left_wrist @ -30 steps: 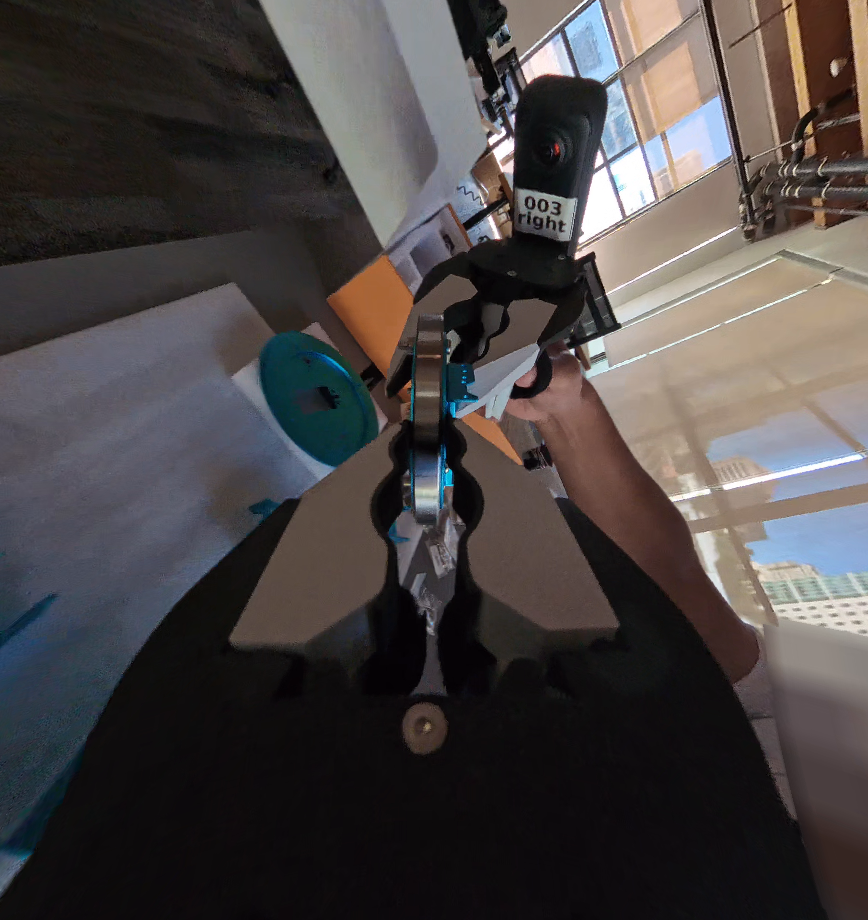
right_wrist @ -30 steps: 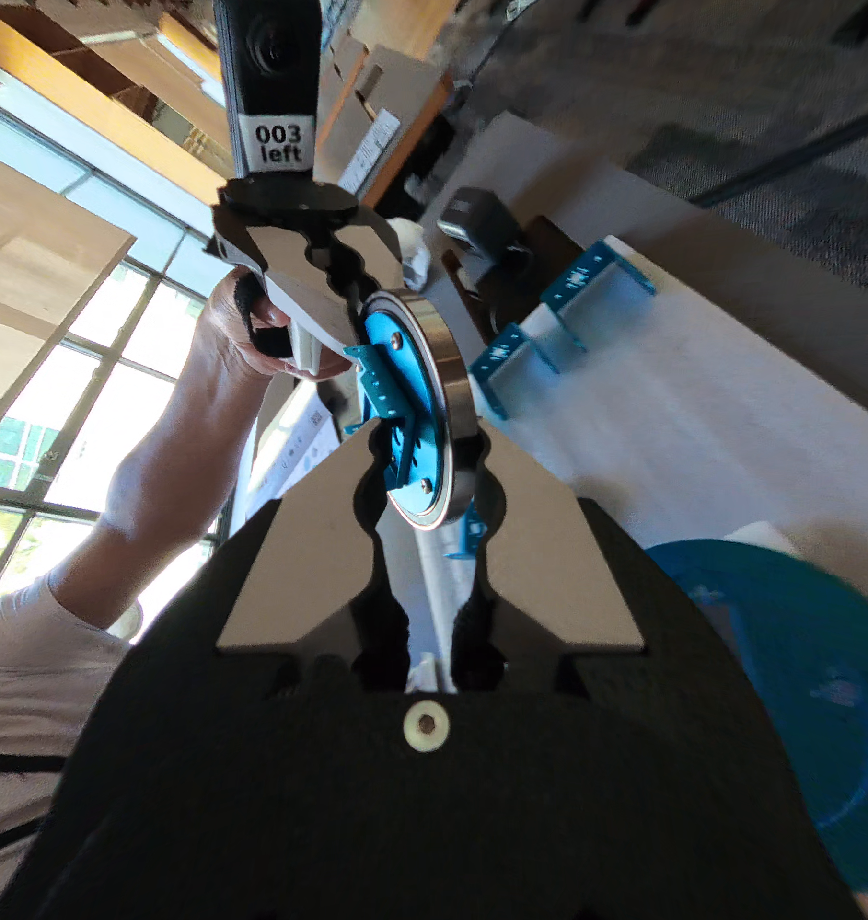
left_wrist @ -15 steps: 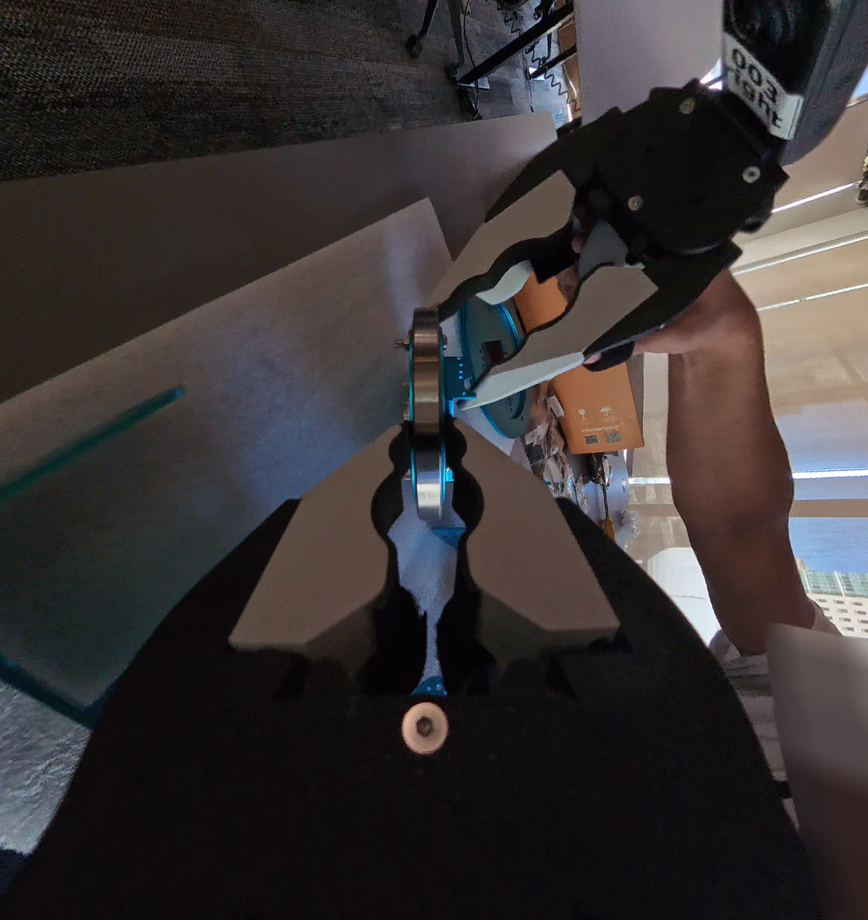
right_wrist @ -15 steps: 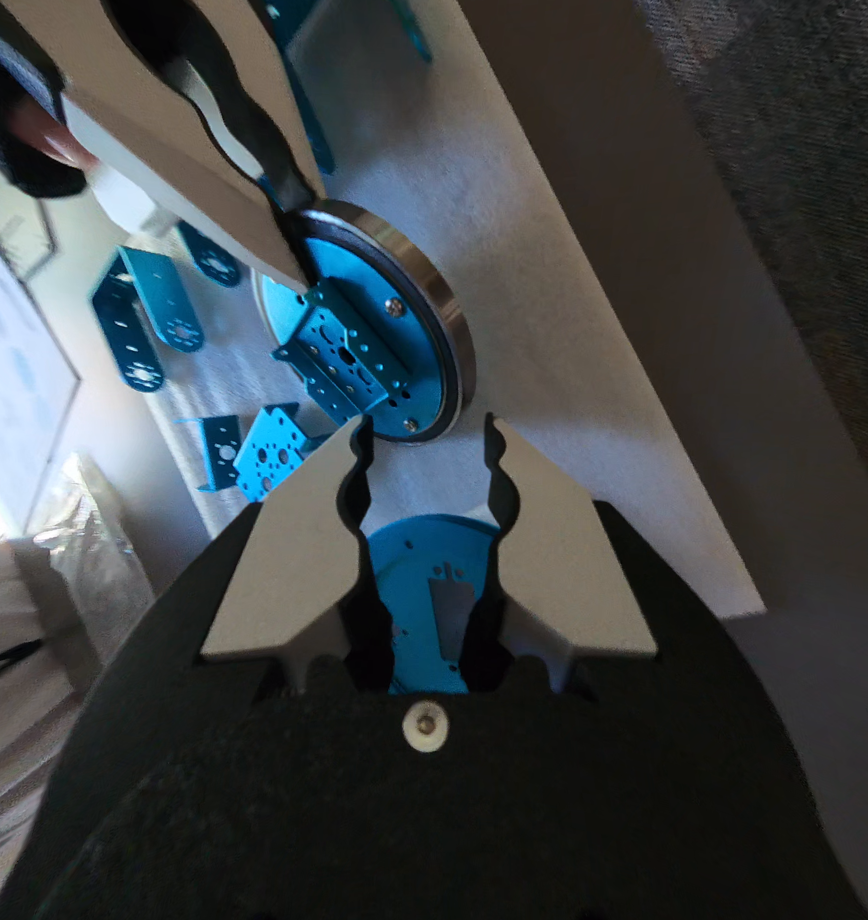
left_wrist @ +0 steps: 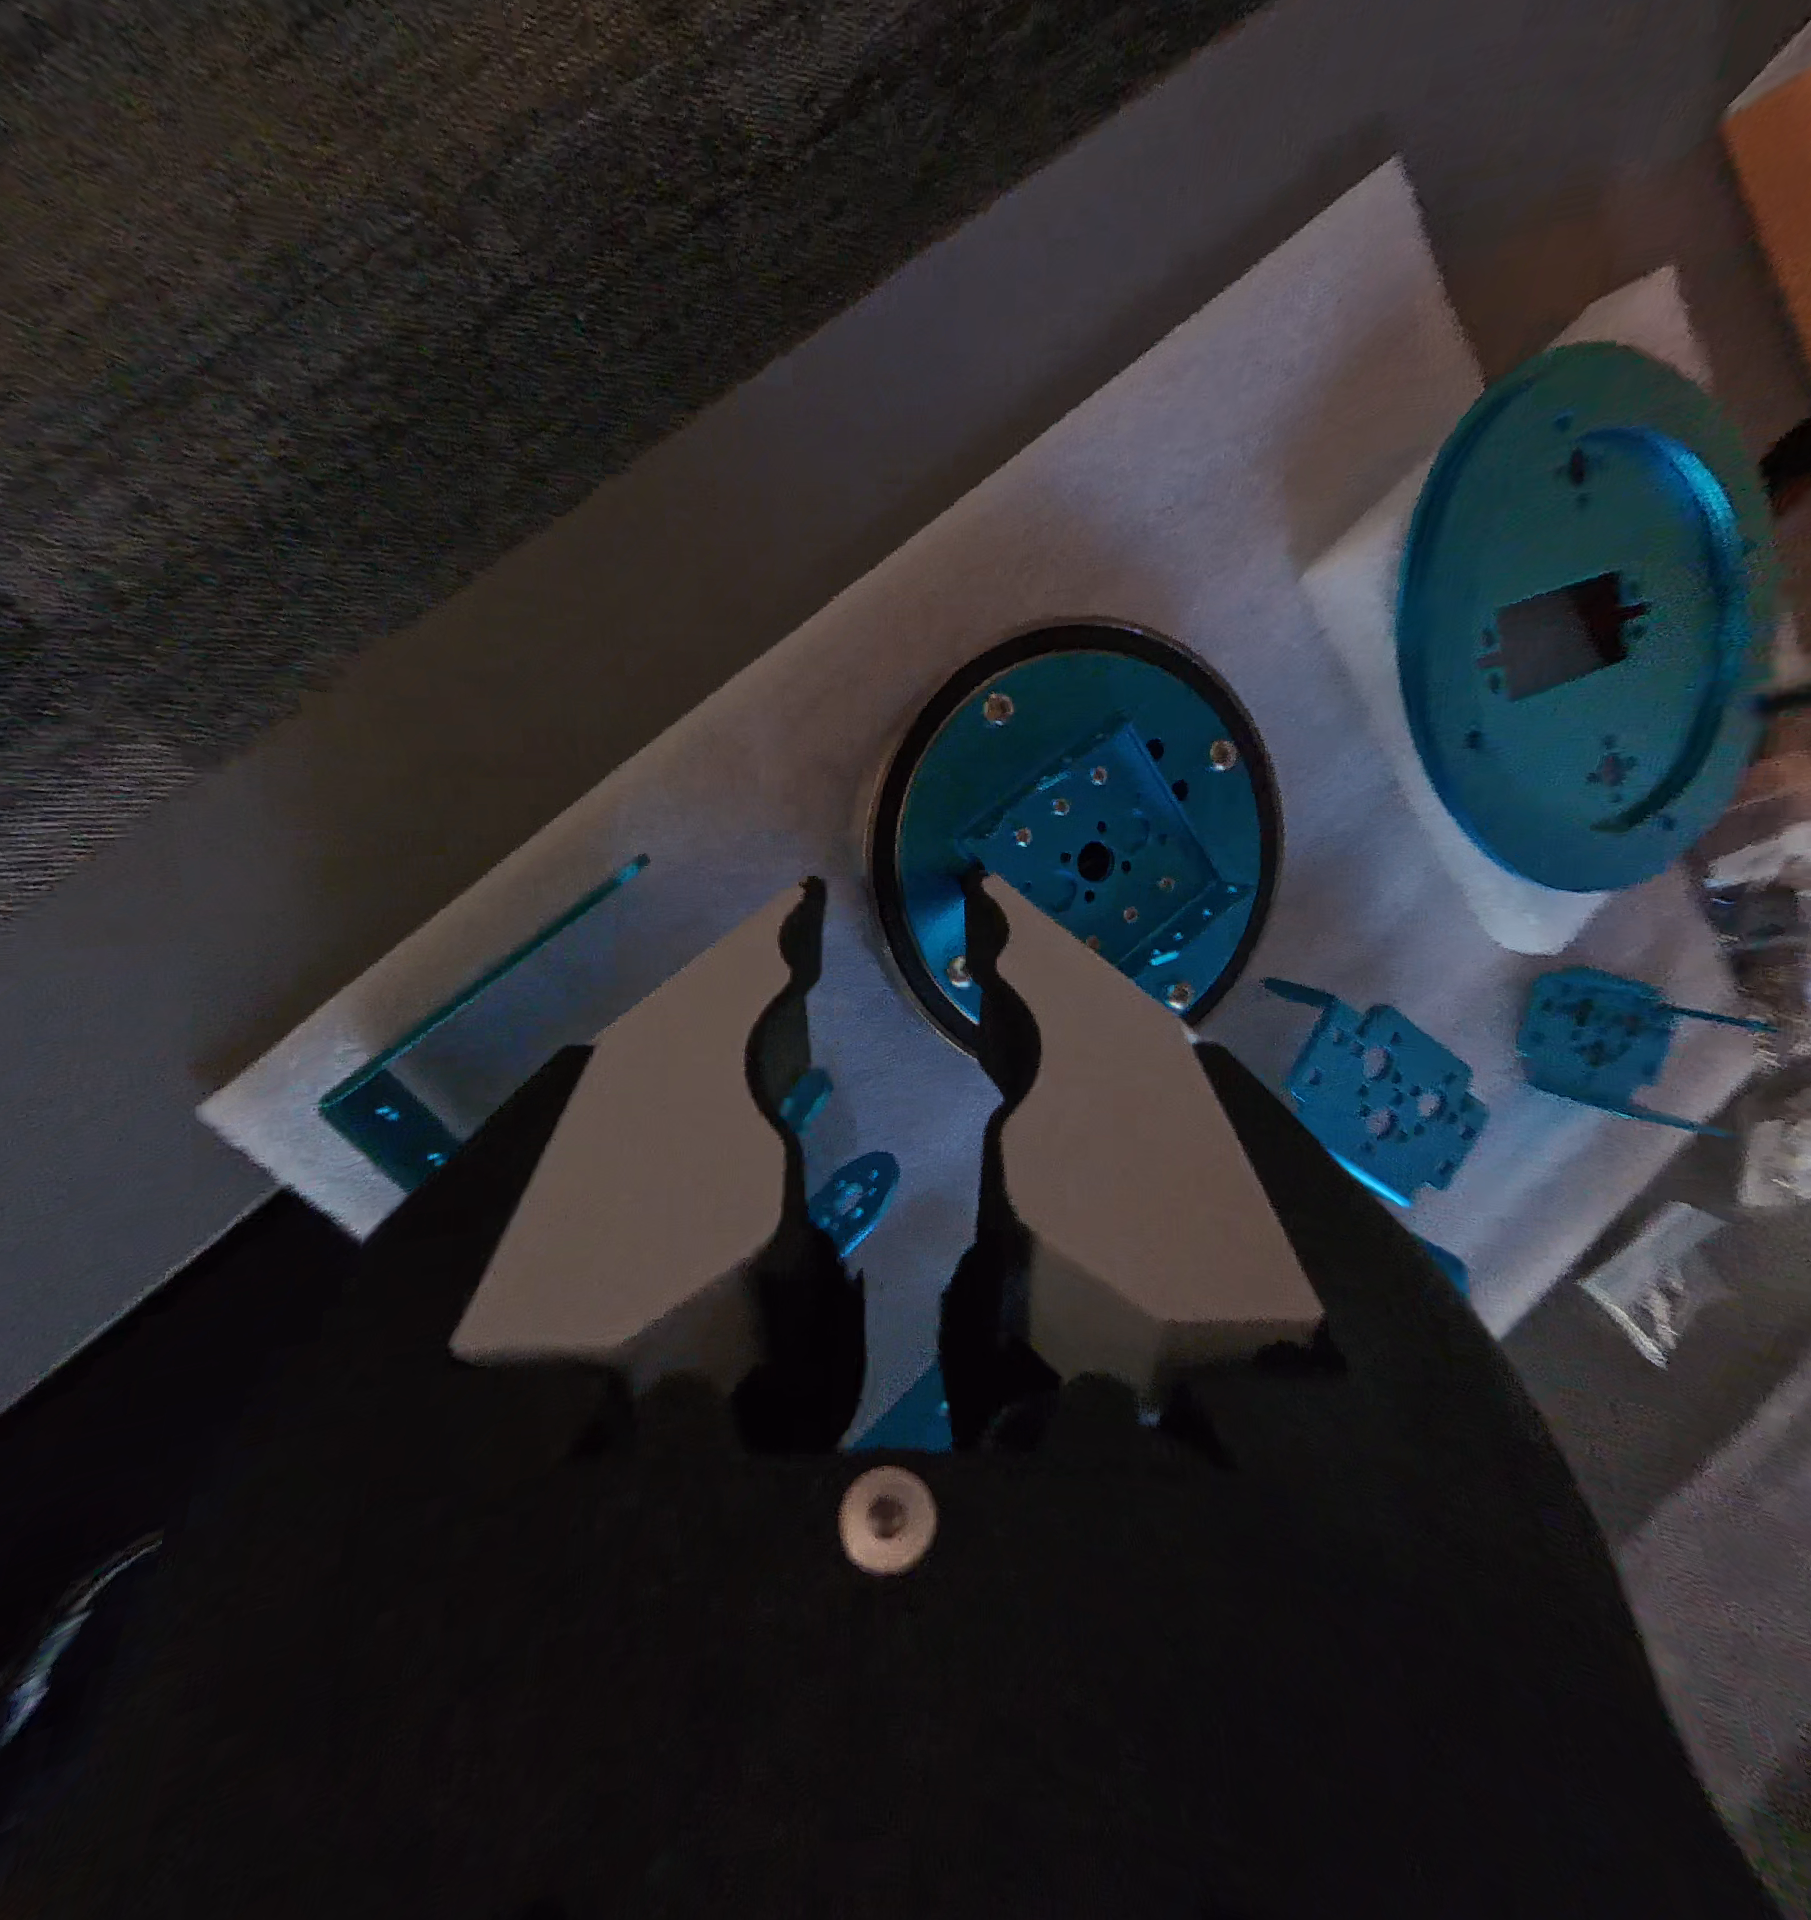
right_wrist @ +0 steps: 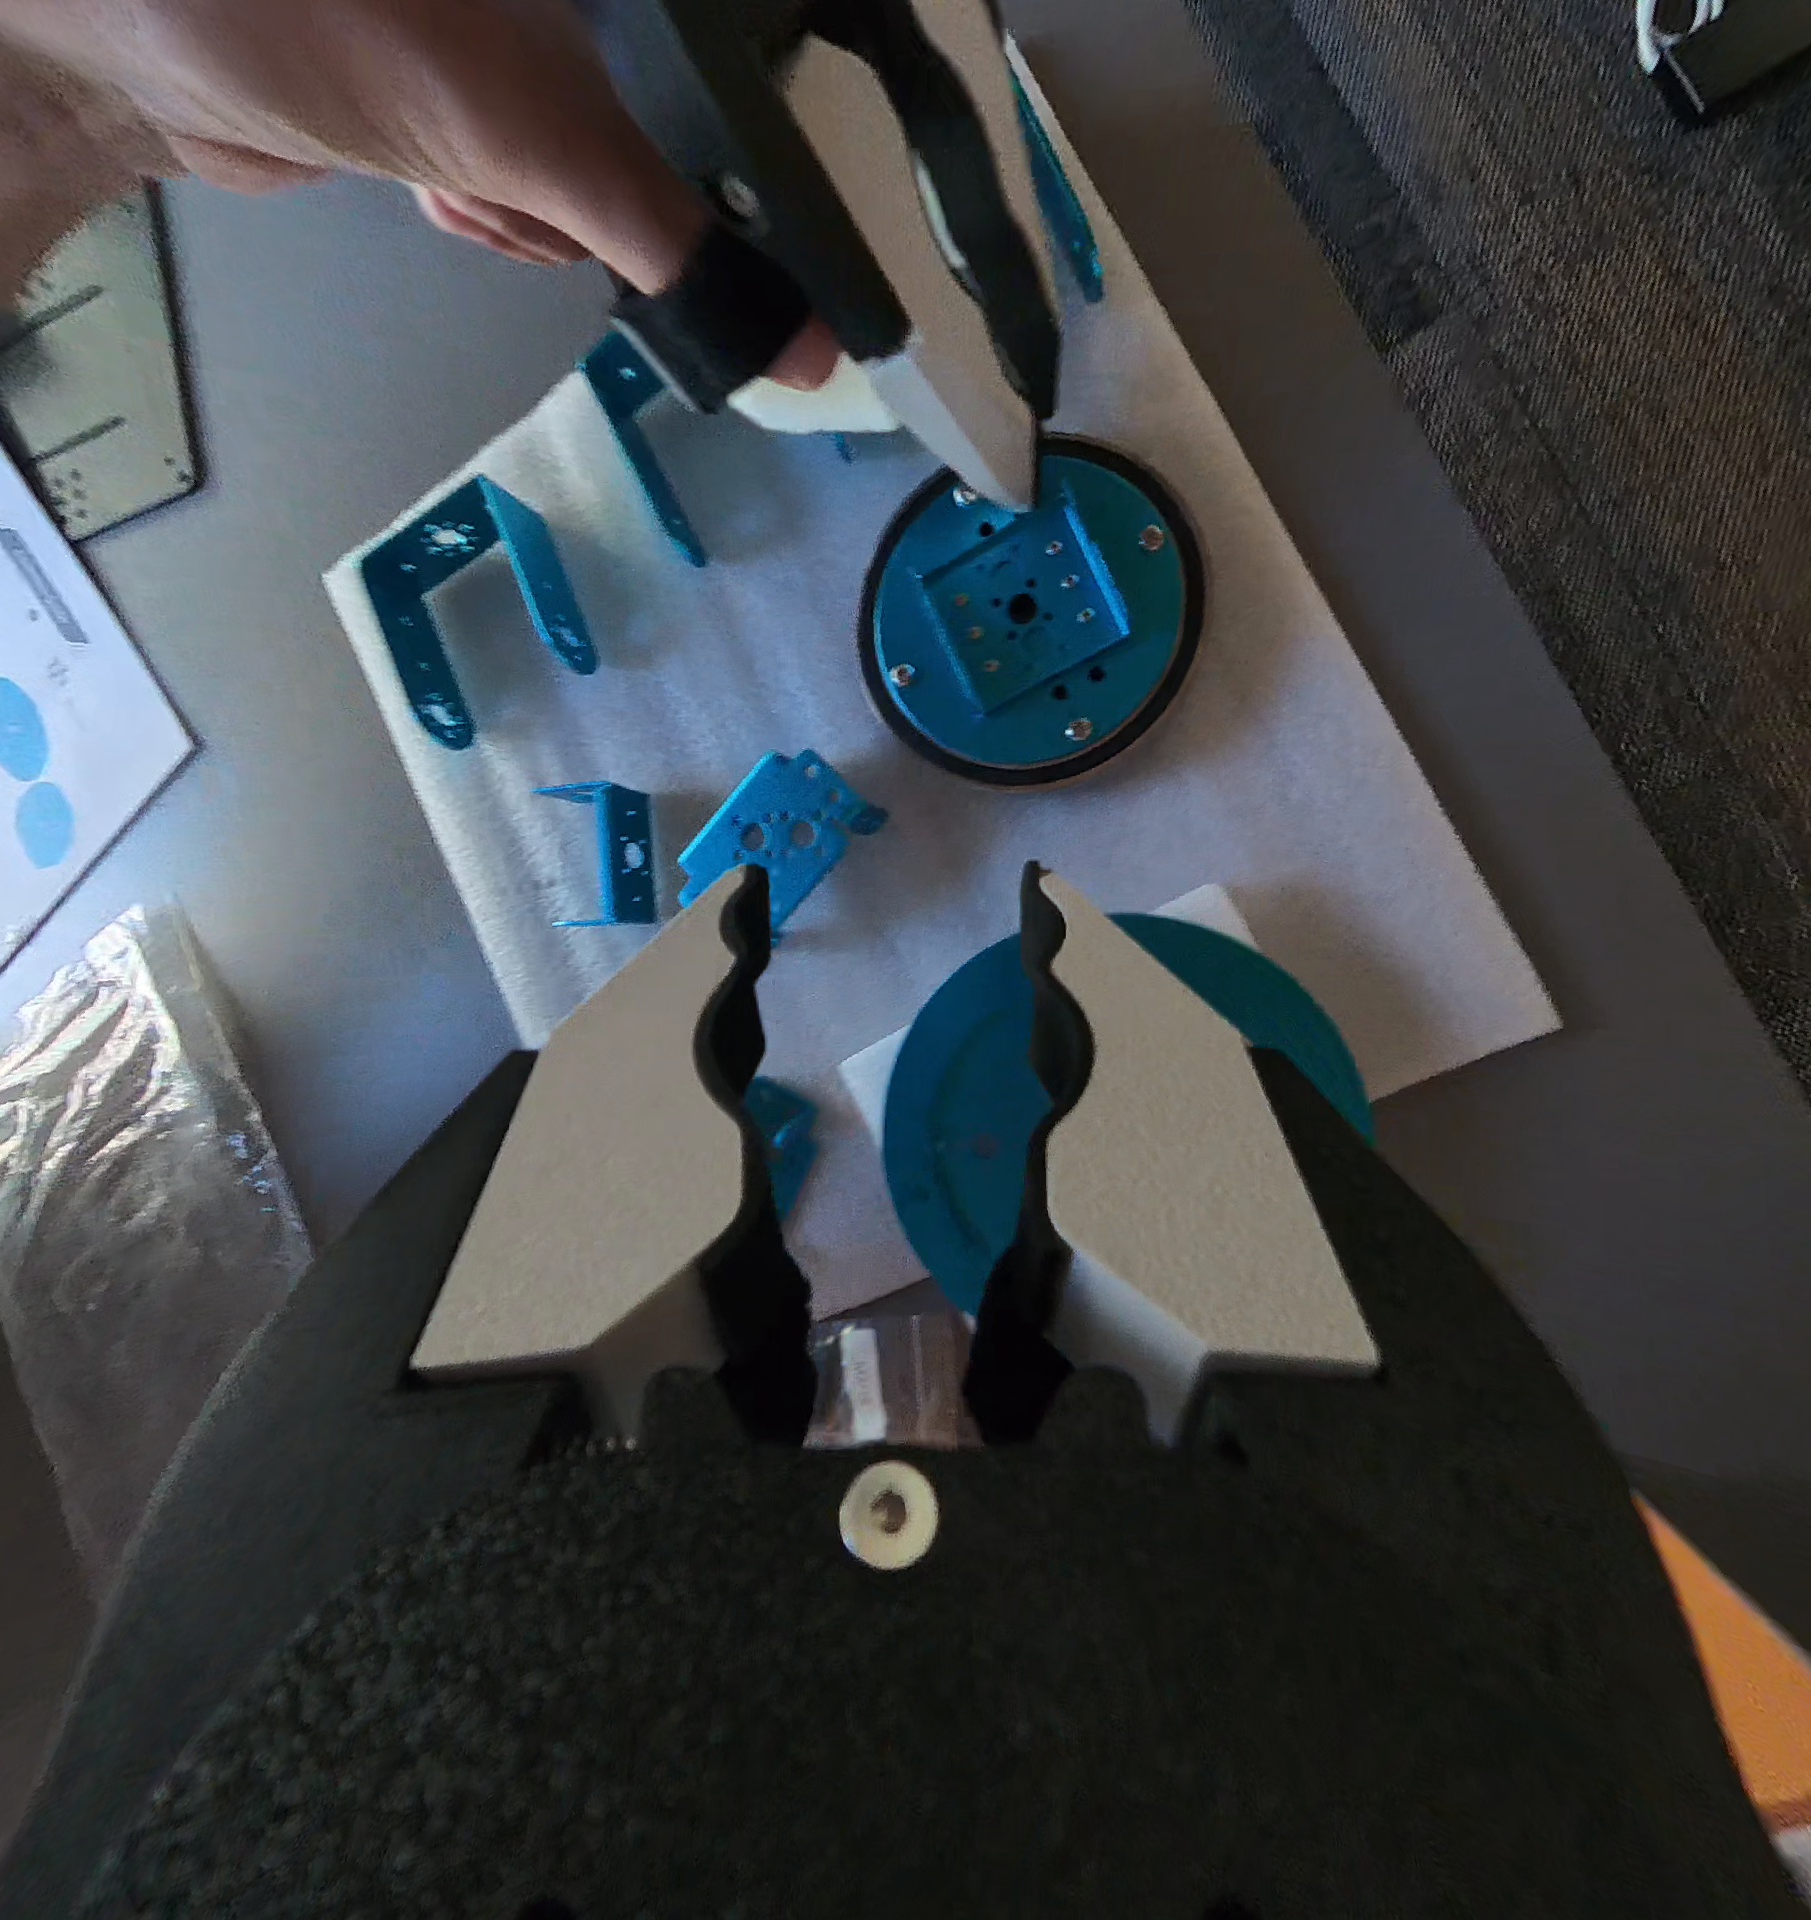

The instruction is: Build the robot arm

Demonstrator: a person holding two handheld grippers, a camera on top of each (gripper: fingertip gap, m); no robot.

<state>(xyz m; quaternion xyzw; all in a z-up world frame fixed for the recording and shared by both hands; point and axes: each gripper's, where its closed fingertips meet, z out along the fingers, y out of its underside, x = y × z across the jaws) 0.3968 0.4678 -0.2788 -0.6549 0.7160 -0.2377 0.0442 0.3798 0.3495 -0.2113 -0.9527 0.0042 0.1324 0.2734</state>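
A white foam sheet (right_wrist: 1296,831) lies on the grey table (right_wrist: 1566,1226) and carries blue metal parts. Largest is a flat blue metal disc with a rectangular cut-out (left_wrist: 1576,623), whose cut-out only the left wrist view shows; in the right wrist view it lies partly behind the right gripper (right_wrist: 890,883), whose fingers stand apart and empty. Next is the round blue plate in a silver bearing ring (right_wrist: 1031,613), lying flat with a square bracket on top. The left gripper (left_wrist: 890,883) hangs at its rim, fingers apart, holding nothing. Only the right wrist view shows a blue U-shaped bracket (right_wrist: 465,613), a printed sheet (right_wrist: 18,707) and a crinkled plastic bag (right_wrist: 101,1143).
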